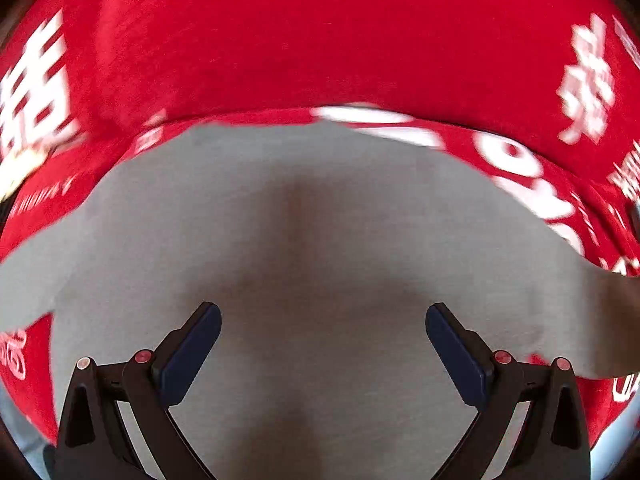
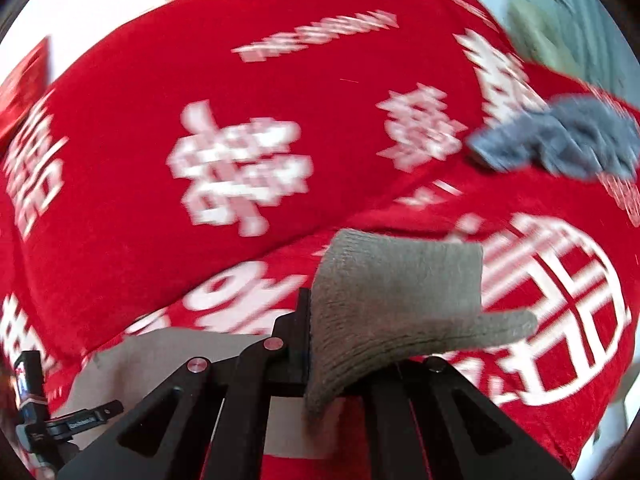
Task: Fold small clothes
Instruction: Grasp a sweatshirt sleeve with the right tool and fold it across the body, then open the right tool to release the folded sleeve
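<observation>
Over the red plush cloth with white characters [image 2: 280, 92], the right gripper [image 2: 320, 344] is clamped on a corner of the grey knit garment [image 2: 392, 300], lifted clear. Left gripper [image 1: 323, 354] hovers, jaws spread, above the garment's flat part. Judged mid-fold; next move needs the corner carried across and laid square.

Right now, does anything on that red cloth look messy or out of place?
Only small things. A blue-grey garment lies crumpled on the far right of the red cloth, not folded. The right gripper is shut on a grey knit piece that droops over it. The left gripper is open above a flat grey garment. Nothing looks torn or spilled.
</observation>
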